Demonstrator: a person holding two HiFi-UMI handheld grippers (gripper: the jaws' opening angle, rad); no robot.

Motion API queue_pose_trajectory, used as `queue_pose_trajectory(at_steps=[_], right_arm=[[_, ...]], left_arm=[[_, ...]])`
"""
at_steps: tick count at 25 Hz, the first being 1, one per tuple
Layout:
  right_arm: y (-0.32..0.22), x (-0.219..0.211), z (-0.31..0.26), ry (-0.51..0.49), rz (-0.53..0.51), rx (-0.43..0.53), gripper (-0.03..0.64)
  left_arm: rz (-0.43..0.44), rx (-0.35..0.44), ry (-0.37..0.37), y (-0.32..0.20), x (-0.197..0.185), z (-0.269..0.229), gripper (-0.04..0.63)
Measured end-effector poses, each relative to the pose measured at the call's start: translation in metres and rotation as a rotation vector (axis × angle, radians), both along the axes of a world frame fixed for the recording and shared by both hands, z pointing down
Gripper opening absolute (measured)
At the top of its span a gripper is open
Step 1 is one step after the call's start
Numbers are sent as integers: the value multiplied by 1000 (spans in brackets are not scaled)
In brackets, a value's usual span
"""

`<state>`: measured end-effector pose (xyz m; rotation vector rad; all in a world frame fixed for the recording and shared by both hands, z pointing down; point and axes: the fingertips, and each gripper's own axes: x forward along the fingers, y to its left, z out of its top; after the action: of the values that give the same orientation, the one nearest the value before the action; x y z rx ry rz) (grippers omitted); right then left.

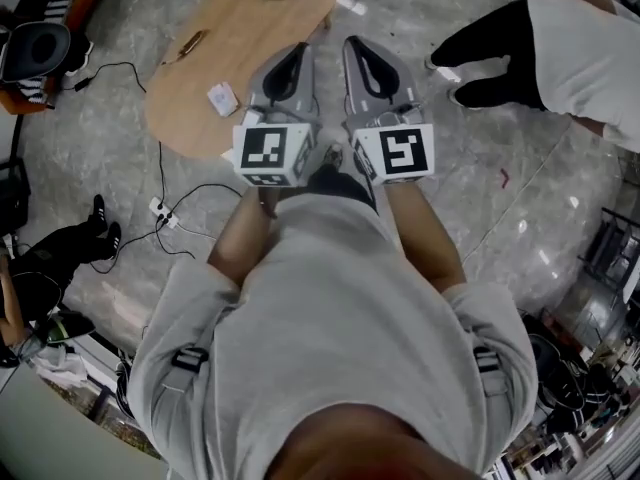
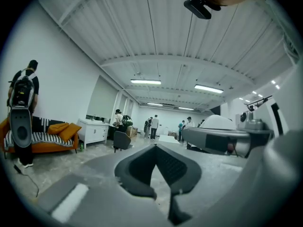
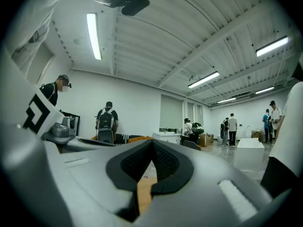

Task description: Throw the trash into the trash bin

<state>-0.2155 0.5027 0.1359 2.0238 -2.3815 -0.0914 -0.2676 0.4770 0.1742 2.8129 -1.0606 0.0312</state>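
Two hand-held grey grippers, the left gripper [image 1: 296, 52] and right gripper [image 1: 362, 48], both closed and empty, point level over the oval wooden table [image 1: 250, 38], where a small white crumpled wrapper [image 1: 222, 98] lies just left of the nearer left gripper.

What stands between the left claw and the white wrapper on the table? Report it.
Nothing visible does. The white wrapper lies in the open on the wooden table, to the left of the left claw, with only bare tabletop between them.
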Motion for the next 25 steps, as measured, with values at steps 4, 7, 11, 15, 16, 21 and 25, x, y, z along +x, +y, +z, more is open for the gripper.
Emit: queue_pose_trajectory(at_steps=[4,7,11,15,16,21,25], right_arm=[[-57,7,15,-12,-95,-27,8],[-102,-14,30,-25,-161,-50,8],[-163,-70,47,-11,-258,-86,8],[-223,-119,51,52,-349,-105,8],[-238,-128,51,65,-367,-110,8],[-294,-161,64,131,-462,-194,8],[-309,-180,101,150,-528,-283,8]], left_arm=[[-108,-29,-30,-47,-5,15,18],[-183,-55,-45,-87,-34,27,18],[-282,-87,-40,-143,-98,48,18],[-357,-102,-16,-203,-146,57,18],[-368,-106,-11,-216,-154,57,18],[-433,-172,40,-260,-176,69,18],[-451,-246,33,-273,-182,102,18]])
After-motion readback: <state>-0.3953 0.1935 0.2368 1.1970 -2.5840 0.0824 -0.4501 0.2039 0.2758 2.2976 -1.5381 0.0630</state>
